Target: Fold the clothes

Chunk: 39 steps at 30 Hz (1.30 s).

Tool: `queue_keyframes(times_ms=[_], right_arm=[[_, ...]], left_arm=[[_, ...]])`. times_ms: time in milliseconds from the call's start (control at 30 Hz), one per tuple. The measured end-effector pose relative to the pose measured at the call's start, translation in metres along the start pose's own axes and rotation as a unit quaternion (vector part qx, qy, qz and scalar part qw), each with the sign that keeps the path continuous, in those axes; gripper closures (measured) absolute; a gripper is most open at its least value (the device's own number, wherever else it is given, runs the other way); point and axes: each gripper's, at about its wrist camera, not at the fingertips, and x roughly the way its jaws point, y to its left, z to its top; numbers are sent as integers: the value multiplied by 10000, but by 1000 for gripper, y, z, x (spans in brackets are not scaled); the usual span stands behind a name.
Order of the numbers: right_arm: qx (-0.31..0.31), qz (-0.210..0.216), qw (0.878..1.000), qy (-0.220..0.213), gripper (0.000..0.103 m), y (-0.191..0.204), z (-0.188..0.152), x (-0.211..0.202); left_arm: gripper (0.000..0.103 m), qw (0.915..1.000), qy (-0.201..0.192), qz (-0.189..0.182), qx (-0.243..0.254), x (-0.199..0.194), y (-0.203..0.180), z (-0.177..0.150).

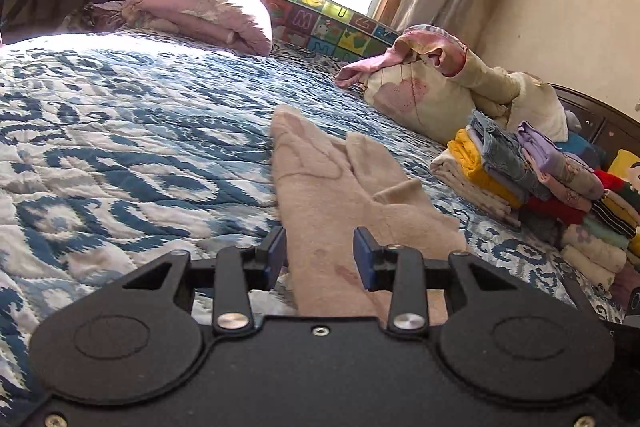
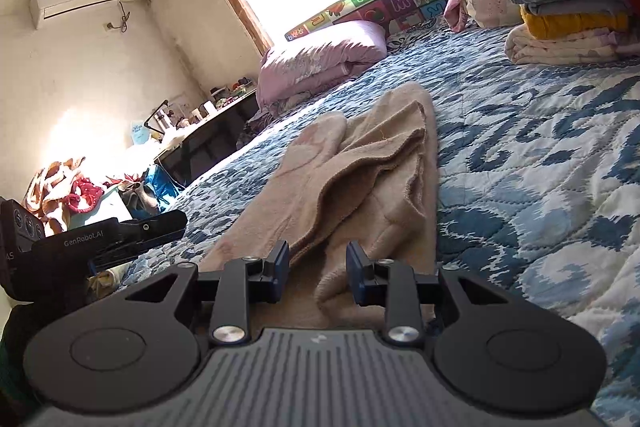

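Note:
A beige fleece garment (image 1: 320, 179) lies stretched out on the blue-and-white quilted bed (image 1: 120, 131), its two rounded ends pointing away from me. My left gripper (image 1: 320, 257) hovers over its near end, open, with the cloth lying flat under the gap and its blue pads clear of it. In the right wrist view the same garment (image 2: 360, 163) shows loose layered folds. My right gripper (image 2: 319, 269) is open over the near edge; a ridge of cloth runs between the fingers without being pinched.
A stack of folded clothes (image 1: 520, 167) (image 2: 568, 7) sits on the bed at the right, by a cream pillow (image 1: 424, 95). A folded pink quilt (image 1: 200, 11) and an alphabet mat (image 1: 320, 15) lie below the window. The left gripper's black housing (image 2: 80, 243) shows at the left.

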Motion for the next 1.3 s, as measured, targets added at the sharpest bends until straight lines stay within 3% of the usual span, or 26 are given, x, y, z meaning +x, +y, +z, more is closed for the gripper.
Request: queue_keyframes(times_ms=[100, 267, 600, 700, 733, 767, 800, 867, 967, 1100, 1233, 1300], right_arm=[[89, 87, 9999, 83, 68, 3, -1, 5], [531, 231, 9981, 188, 50, 5, 10, 17], [509, -346, 9968, 518, 50, 27, 15, 60], [551, -477, 9961, 498, 56, 28, 19, 72], [485, -478, 9963, 520, 67, 30, 22, 75], [381, -459, 9967, 555, 90, 32, 25, 76], [277, -439, 9969, 591, 96, 35, 29, 77], [68, -401, 9970, 661, 96, 40, 36, 79], [-848, -361, 9935, 668, 96, 63, 62, 65], [-977, -552, 9895, 914, 96, 54, 67, 60], [-833, -799, 9853, 1262, 91, 31, 56, 63], [-555, -767, 9892, 1117, 87, 20, 56, 52]], left_arm=[[68, 9997, 116, -137, 176, -4, -1, -5], [68, 9964, 462, -411, 579, -1, -9, -17], [69, 9968, 540, -536, 258, 3, 9, -16], [70, 9936, 728, -647, 566, 11, -4, -23], [71, 9916, 811, -678, 742, 14, -11, -26], [71, 9892, 894, -702, 924, 16, -17, -29], [71, 9861, 973, -642, 1186, 18, -24, -33], [71, 9780, 1124, -662, 1628, 20, -35, -42], [71, 9757, 1195, -895, 1603, 20, -37, -42], [71, 9734, 1373, -948, 1569, 23, -33, -41], [70, 9837, 1167, -993, 944, 12, -14, -26], [63, 9904, 956, -884, 468, 10, 2, -18]])
